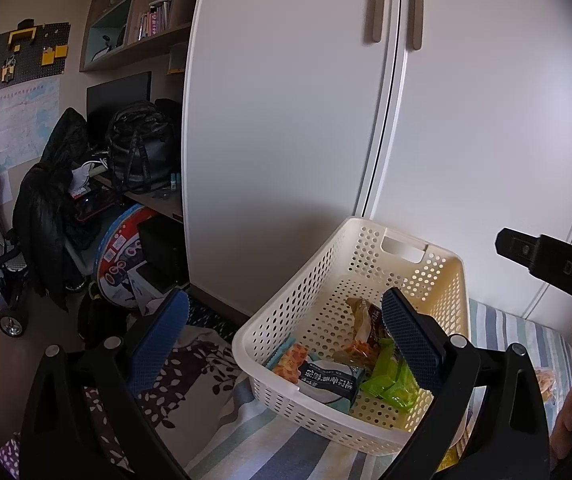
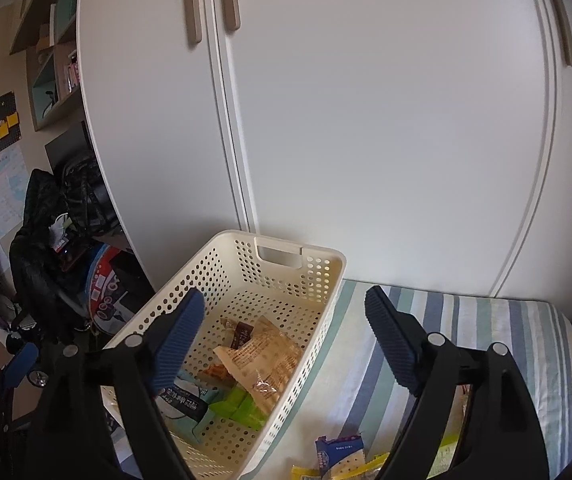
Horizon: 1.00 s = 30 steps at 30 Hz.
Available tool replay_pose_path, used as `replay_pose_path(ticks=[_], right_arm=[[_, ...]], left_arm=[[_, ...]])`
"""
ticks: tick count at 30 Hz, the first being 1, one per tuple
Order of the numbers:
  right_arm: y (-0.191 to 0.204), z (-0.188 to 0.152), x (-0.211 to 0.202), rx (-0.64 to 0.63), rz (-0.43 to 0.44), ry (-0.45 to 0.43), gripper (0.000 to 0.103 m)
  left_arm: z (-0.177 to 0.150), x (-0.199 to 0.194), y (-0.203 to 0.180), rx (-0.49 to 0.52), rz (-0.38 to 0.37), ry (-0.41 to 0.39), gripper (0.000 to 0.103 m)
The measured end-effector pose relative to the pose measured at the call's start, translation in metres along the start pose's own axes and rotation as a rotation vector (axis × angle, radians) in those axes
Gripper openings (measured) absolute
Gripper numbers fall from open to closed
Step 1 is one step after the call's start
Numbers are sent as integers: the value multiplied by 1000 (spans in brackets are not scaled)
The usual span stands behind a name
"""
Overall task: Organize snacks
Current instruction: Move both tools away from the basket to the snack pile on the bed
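Both tongs, left [image 1: 286, 340] and right [image 2: 286, 332], gape wide and empty over the basket [image 2: 305, 276] on the striped bed [image 2: 485, 320], several snacks [image 2: 262, 352] inside; loose packets [image 2: 339, 456] likely come next.

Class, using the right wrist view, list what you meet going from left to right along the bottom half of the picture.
Black jacket → left finger pad → white perforated basket → right finger pad → striped bedding.
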State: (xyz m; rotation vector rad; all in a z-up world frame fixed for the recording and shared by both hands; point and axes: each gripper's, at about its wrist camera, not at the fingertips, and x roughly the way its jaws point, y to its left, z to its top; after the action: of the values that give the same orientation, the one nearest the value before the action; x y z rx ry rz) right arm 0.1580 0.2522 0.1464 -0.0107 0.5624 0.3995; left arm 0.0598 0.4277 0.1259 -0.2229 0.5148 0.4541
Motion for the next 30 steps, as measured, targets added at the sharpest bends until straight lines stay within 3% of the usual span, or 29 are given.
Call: replay_pose_path(ticks=[30], right_arm=[[-72,-32,-18,121,-99,35,83]], left_arm=[[-4,-8,-15,51,-21,-17,99]])
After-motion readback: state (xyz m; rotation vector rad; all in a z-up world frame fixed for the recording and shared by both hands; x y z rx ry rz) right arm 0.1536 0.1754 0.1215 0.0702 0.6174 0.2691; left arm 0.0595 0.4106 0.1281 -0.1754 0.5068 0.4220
